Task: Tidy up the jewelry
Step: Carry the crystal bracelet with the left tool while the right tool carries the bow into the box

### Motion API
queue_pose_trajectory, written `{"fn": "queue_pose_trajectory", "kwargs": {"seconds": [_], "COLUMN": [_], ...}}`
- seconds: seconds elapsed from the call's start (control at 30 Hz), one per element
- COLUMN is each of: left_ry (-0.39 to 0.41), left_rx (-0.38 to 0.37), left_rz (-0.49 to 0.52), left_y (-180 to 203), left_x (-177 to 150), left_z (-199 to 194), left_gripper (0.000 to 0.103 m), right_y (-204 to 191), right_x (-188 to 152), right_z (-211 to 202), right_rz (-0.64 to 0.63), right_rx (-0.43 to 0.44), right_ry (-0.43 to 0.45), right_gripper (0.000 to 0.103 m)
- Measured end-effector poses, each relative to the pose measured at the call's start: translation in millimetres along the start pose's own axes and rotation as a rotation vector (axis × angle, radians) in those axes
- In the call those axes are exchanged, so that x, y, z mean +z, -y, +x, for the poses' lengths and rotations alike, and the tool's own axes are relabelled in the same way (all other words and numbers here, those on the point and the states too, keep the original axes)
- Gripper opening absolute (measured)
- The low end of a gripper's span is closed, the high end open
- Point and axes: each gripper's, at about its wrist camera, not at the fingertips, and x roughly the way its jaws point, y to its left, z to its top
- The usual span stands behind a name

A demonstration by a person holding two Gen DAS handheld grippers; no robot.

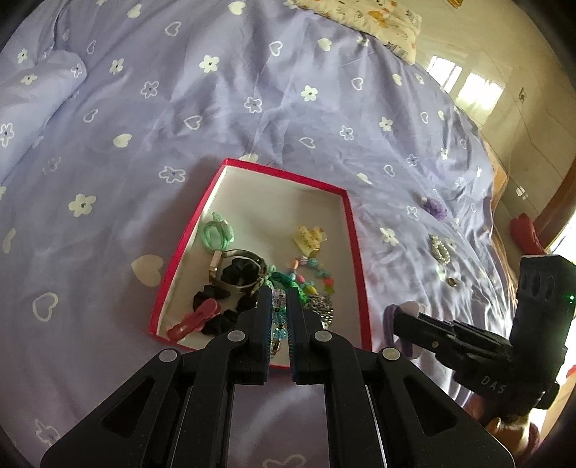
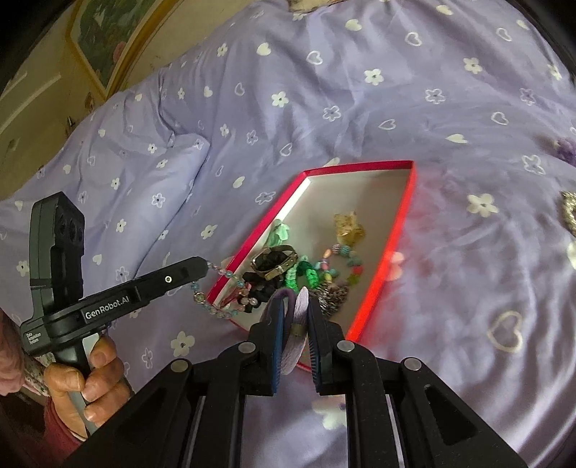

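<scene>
A red-rimmed box (image 1: 354, 244) (image 2: 399, 223) with a white inside lies on the purple bedspread and holds several hair ties, clips and bracelets. My left gripper (image 1: 279, 293) (image 2: 206, 266) is shut on a string of clear and blue beads (image 1: 280, 320) (image 2: 197, 298). The string dangles over the box's near left corner. Just right of the box's near end, my right gripper (image 2: 293, 304) (image 1: 394, 318) is shut on a purple hair band (image 2: 300, 324) (image 1: 388, 324). A person's hand (image 2: 93, 378) grips the left gripper's handle.
On the bedspread right of the box lie a purple flower scrunchie (image 1: 433, 208), a glittery clip (image 1: 440, 248) and a small ring (image 1: 451, 282). A patterned pillow (image 1: 378, 21) sits at the far end. The bed's right edge and the floor are beyond.
</scene>
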Motion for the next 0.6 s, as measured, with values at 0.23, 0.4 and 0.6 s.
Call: {"fn": "queue_pose_trajectory", "kwargs": {"seconds": [0.23, 0.4, 0.6], "left_ry": [-0.033, -0.059, -0.081], "left_rx": [0.003, 0.036, 0.075], "left_rz": [-0.034, -0.049, -0.049], "left_y": [-17.1, -30.7, -42.9], "left_x": [-2.9, -8.5, -16.3], "left_z": [24.1, 39.7, 52.1], "left_gripper": [0.006, 0.006, 0.006], "right_y": [-1.9, 5.4, 10.0], "right_x": [1.6, -3.9, -7.7], "right_z": [33.6, 49.0, 58.8], "right_rz": [-0.019, -0.012, -0.014], "right_rx": [-0.012, -0.037, -0.06], "right_ry": [-0.057, -0.092, -0.116], "right_gripper": [0.012, 0.012, 0.012]}}
